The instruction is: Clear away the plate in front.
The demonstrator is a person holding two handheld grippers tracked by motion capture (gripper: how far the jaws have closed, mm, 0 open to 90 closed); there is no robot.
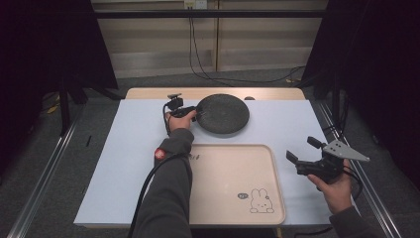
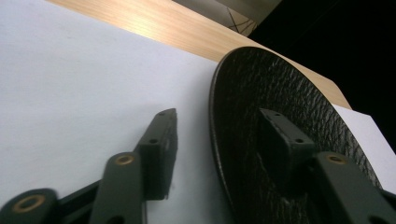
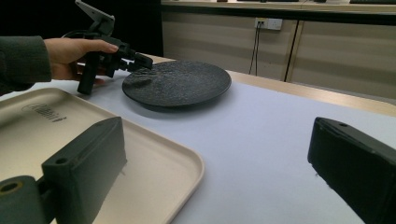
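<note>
Plate (image 1: 222, 113): round, black, pebbled | left gripper (image 1: 194, 115) fingers straddle its rim, parted | right gripper (image 1: 304, 150) fingers spread, empty

One black plate (image 1: 223, 113) is counted, round and rough-surfaced. One beige tray (image 1: 236, 183) is counted, with one rabbit drawing (image 1: 261, 201) printed in its near corner. One table (image 1: 143, 144) is recorded, covered by one white sheet. Two hand-held grippers are counted: the left hand-held gripper (image 1: 194, 114) and the right hand-held gripper (image 1: 303, 149). Two hands are noted, one per gripper.
</note>
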